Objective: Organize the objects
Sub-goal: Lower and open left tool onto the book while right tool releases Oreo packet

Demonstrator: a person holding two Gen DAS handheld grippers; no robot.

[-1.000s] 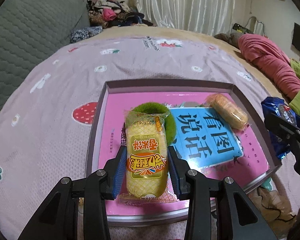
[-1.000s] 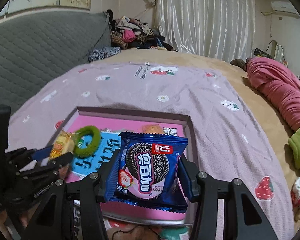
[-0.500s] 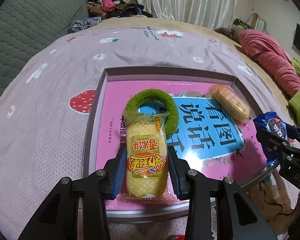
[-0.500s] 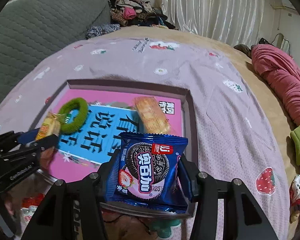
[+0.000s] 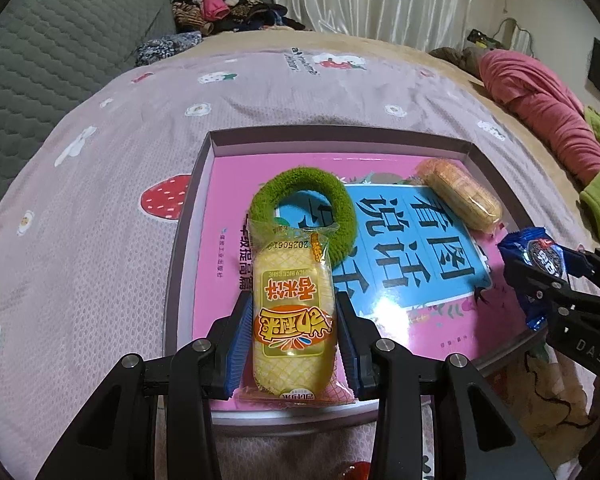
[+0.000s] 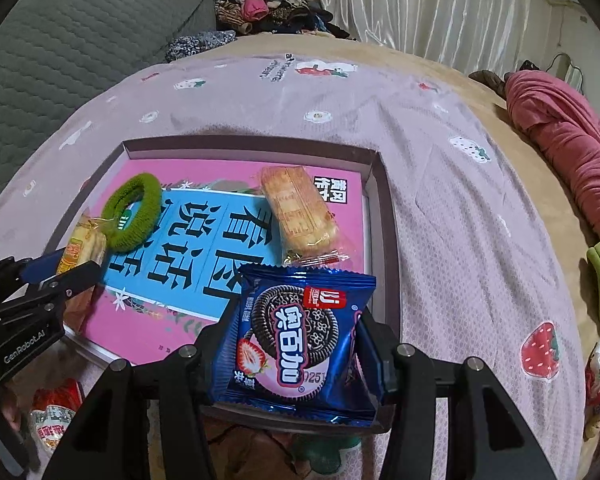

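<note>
At about seven o'clock over the shallow box [image 5: 188,240], the left gripper [image 5: 294,320] is clamped on a yellow rice cake packet [image 5: 292,312], its far end overlapping the green hair ring [image 5: 304,184] lying inside. Released from here, the packet could land on the ring or tip over the near rim. At one o'clock in the box lies a wrapped cracker [image 6: 296,208]. At five o'clock, the right gripper [image 6: 298,336] grips a blue cookie packet [image 6: 296,332] above the near right corner; let go, the slick wrapper might slide outside. The box floor under both packets is hidden, and the red-and-white wrapper [image 6: 54,412] below the near edge is probably another snack, too cut off to tell.
</note>
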